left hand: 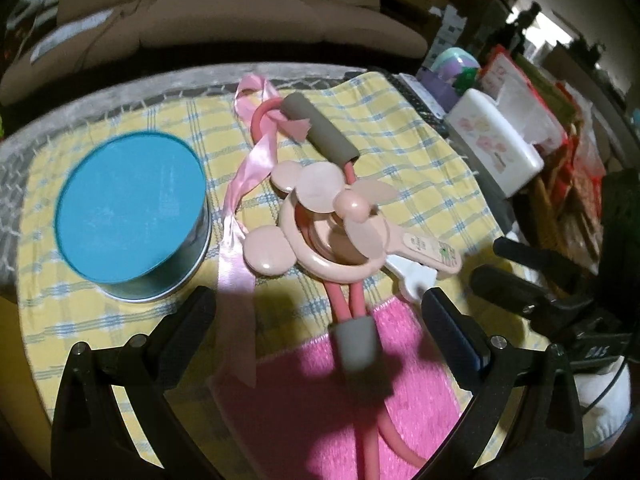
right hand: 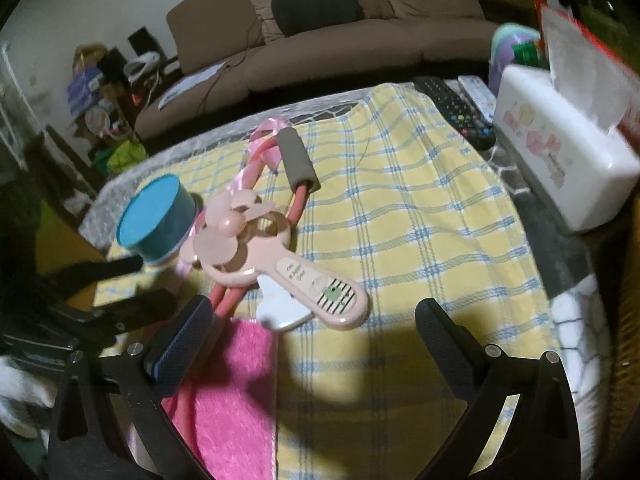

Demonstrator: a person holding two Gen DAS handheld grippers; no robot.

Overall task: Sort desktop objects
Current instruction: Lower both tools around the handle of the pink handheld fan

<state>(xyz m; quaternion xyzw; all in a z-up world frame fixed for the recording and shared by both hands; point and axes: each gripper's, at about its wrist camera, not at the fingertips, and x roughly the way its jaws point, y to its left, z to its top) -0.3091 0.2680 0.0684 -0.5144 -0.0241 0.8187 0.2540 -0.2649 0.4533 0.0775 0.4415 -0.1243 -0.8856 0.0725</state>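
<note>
A pink hand-held fan (left hand: 332,220) (right hand: 280,264) with round ears lies on the yellow checked cloth (left hand: 400,152) (right hand: 420,220). Under it runs a pink resistance tube (left hand: 340,300) with grey foam handles (left hand: 320,128) (right hand: 298,160). A pink ribbon (left hand: 240,208) trails beside it. A blue round tin (left hand: 132,208) (right hand: 154,220) stands left of the fan. A pink towel (left hand: 340,400) (right hand: 232,392) lies at the near edge. A white object (right hand: 280,304) sits under the fan's handle. My left gripper (left hand: 320,308) is open above the towel. My right gripper (right hand: 316,320) is open, just short of the fan's handle.
A white tissue box (left hand: 496,140) (right hand: 560,152) stands at the right edge of the table. Remote controls (right hand: 456,108) lie beside it at the back. A brown sofa (right hand: 320,40) is behind the table. My right gripper's black body (left hand: 532,288) appears in the left wrist view.
</note>
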